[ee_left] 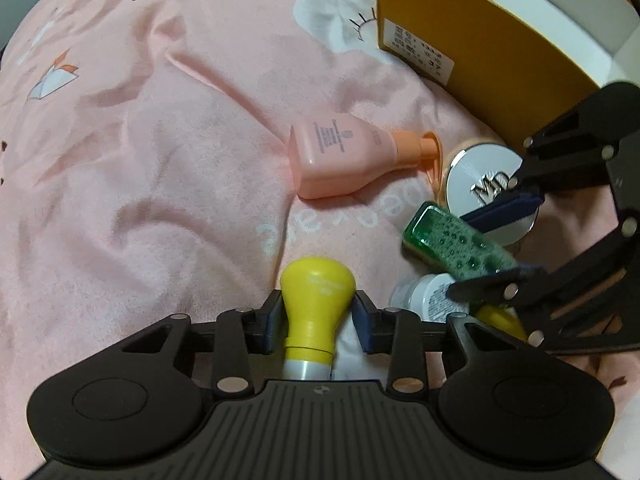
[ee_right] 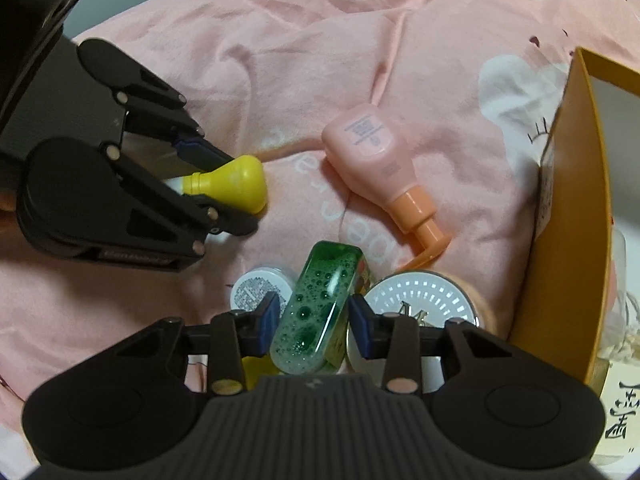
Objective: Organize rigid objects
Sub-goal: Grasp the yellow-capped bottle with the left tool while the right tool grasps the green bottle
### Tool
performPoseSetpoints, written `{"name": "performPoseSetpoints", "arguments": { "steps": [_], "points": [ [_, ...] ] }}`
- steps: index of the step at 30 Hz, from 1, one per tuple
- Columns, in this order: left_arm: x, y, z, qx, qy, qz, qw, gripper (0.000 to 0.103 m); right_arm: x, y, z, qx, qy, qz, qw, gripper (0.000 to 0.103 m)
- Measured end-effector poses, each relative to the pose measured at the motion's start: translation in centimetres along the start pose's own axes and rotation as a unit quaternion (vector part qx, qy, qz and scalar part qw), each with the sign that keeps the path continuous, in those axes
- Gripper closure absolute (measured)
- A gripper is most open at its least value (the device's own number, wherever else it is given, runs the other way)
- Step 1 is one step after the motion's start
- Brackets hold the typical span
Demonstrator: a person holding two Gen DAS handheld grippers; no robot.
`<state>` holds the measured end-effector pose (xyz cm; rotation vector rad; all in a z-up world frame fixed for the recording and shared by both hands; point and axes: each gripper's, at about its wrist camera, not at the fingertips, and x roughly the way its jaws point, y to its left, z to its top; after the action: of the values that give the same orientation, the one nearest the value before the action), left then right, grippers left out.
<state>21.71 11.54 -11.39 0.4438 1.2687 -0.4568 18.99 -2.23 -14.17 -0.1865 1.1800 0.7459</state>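
Pink bedding [ee_left: 140,200] roomy left (box [ee_left: 472,52] rt); left tongs [ee_left: 316,320] clamp yellow-capped bottle [ee_left: 316,296], right tongs [ee_right: 314,320] straddle green bottle [ee_right: 316,312], untouching.

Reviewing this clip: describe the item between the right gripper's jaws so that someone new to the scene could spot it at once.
Start at the yellow cardboard box on the pink bedsheet; a cluster of toiletries lies just beside it. There the right gripper straddles a clear green bottle lying on its side. Unlike the white round compact and small white jar flanking it, it is see-through green and full of bubbles.

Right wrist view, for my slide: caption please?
Right gripper straddles green bottle; left gripper grips yellow-capped bottle over pink bedding.
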Motion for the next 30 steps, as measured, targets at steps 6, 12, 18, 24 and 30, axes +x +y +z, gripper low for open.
{"name": "performPoseSetpoints", "arguments": {
  "steps": [6,12,18,24,30],
  "points": [
    [-2.1,1.4,-0.5,-0.096,-0.017,-0.023,0.995,0.063,-0.3,0.4,-0.3,-0.013,-0.004,-0.004,1.0,0.066],
    [-4.9,2.7,-1.9,-0.204,-0.027,-0.041,0.9779,0.064,-2.1,1.5,-1.6,-0.057,0.001,-0.004,0.998,0.07],
    [-5.5,2.2,-4.0,-0.289,-0.033,-0.049,0.9556,0.064,-1.7,1.5,-2.1,-0.055,0.009,-0.014,0.998,0.071],
    [-3.8,2.4,-5.2,-0.336,-0.045,-0.039,0.9398,0.076,-0.5,2.2,-1.8,-0.071,0.0,-0.027,0.997,0.067],
    [-1.9,2.7,-4.8,-0.356,-0.041,-0.036,0.9328,0.076,0.1,3.0,-2.0,-0.093,0.003,-0.041,0.995,0.067]
  ]
}}
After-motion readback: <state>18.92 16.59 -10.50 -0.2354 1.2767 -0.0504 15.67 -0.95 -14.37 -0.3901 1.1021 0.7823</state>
